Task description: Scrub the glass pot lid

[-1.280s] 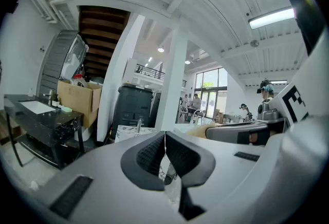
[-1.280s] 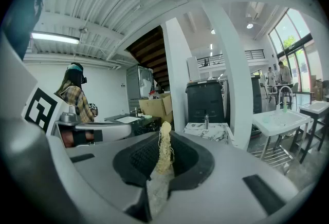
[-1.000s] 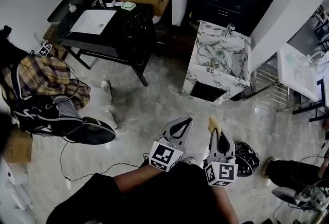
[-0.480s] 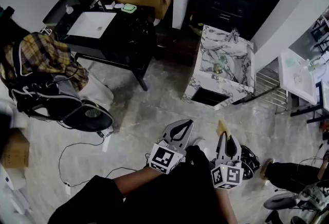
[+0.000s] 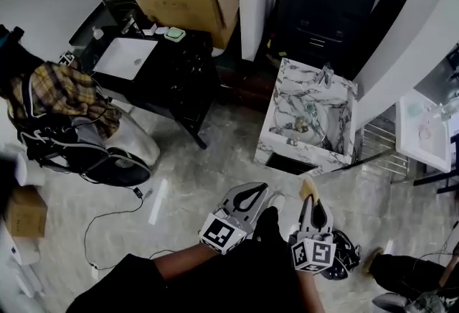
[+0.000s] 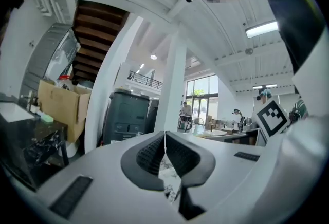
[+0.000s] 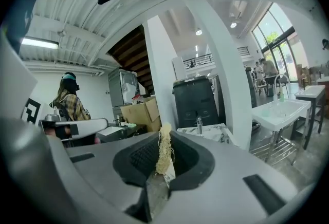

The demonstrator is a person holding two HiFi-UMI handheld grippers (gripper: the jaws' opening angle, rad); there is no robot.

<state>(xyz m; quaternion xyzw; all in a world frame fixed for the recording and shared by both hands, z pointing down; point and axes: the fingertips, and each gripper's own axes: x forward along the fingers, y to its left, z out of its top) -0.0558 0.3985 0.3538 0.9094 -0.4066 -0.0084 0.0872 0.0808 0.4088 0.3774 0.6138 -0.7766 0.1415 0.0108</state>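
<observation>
Scrubber [image 7: 164, 152] is pinched thinly, edge-on, in right gripper [image 7: 165, 136]; slip-out under scrub load is judged likely. Left gripper [image 6: 165, 138] is closed on nothing. Glass pot lid [image 5: 301, 128] is faintly seen in marble sink [image 5: 281, 92], well apart from both

Your scrubbing pad [image 7: 165, 151] is a thin, straw-coloured tuft of coarse fibres with stray strands fraying off its sides. It stands on edge, pinched between the closed jaws of your right hand-held gripper [image 5: 310, 197], and its frayed top sticks out just past the jaw tips. The glass pot lid [image 5: 295, 133] is well ahead of that hand-held gripper, apart from it. It shows only as a small clear round shape lying low in the basin of the marbled sink [image 5: 283, 89], too small for you to tell its tilt or which way it faces.
</observation>
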